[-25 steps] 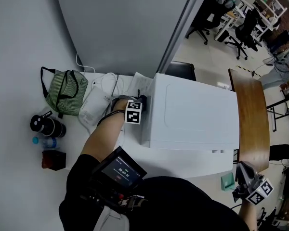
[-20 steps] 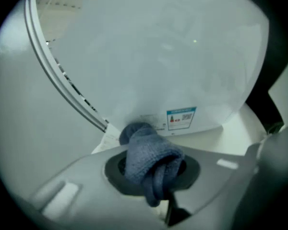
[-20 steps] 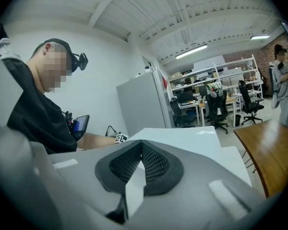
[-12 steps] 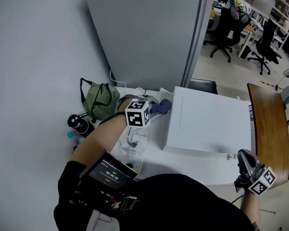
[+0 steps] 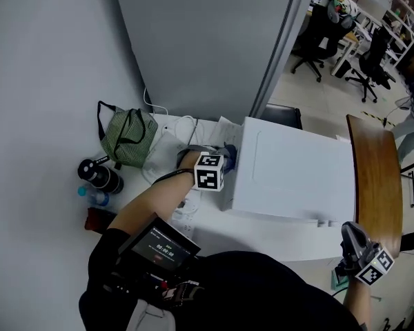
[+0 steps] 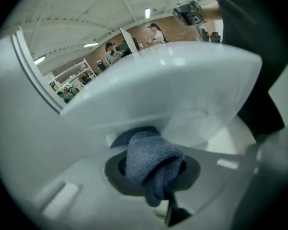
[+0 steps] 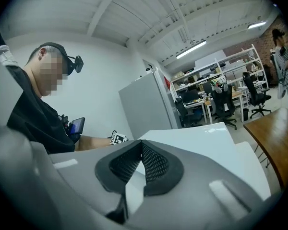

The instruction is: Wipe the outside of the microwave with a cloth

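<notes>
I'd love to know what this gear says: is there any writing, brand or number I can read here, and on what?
None reads clearly.
Chest screen: timer-like digits, too blurred.
Black bottle: white label, too small.
Marker cube: square patterns only, no words.

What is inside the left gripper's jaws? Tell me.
A bunched blue cloth, clamped by the left gripper, against the microwave's side. The cloth hides the jaw tips and where it meets the microwave.
</notes>
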Available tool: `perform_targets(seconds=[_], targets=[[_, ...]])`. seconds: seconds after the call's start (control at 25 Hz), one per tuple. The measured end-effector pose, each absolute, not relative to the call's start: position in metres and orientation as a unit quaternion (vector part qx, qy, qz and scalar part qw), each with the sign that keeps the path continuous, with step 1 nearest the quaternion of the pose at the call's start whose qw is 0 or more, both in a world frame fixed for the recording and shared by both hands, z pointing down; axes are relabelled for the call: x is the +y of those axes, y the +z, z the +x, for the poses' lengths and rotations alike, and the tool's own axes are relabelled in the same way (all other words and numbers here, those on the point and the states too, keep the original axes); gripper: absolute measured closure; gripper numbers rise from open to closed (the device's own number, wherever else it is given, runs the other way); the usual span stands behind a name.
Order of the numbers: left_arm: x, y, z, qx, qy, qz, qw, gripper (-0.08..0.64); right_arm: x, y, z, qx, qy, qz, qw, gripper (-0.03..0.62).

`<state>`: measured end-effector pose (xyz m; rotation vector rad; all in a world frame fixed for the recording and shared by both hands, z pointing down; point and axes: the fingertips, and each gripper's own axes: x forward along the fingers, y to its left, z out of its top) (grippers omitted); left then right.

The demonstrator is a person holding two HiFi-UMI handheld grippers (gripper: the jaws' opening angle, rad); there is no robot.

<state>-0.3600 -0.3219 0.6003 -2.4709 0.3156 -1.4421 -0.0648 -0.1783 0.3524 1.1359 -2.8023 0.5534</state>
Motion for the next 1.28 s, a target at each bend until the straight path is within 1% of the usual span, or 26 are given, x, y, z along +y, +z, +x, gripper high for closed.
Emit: perform_targets(seconds=[0.28, 0.44, 0.56, 0.68, 0.84, 0.96, 1.12, 1.28], targets=[[-0.312, 0.72, -0.361, 0.07, -0.536, -0.838, 0.074, 0.502, -0.175, 0.362, -0.071, -0.9, 0.191, 0.381, 0.089, 0.588], [-0.31, 0.736, -0.36, 0.07, -0.532, -0.842, 0.057, 0.502, -0.175, 0.364, -0.075, -0.903, 0.189, 0.375, 0.093, 0.588], [-0.303, 0.71, -0.365, 0.061, -0.532, -0.841, 0.071, 0.502, -0.175, 0.359, -0.08, -0.91, 0.183, 0.363, 0.076, 0.588], [-0.297, 0.642, -0.375, 0.084, -0.507, -0.854, 0.079, 0.502, -0.179, 0.349, -0.089, -0.921, 0.171, 0.348, 0.05, 0.588], [-0.286, 0.541, -0.387, 0.12, -0.498, -0.85, 0.123, 0.502, -0.184, 0.338, -0.099, -0.932, 0.157, 0.326, 0.008, 0.588], [-0.27, 0.496, -0.382, 0.119, -0.499, -0.848, 0.132, 0.502, -0.188, 0.332, -0.107, -0.939, 0.15, 0.309, -0.013, 0.588], [-0.252, 0.513, -0.356, 0.084, -0.507, -0.849, 0.119, 0.502, -0.187, 0.33, -0.105, -0.939, 0.152, 0.307, -0.015, 0.588], [-0.254, 0.548, -0.355, 0.079, -0.514, -0.848, 0.102, 0.502, -0.181, 0.337, -0.095, -0.931, 0.16, 0.327, 0.007, 0.588]])
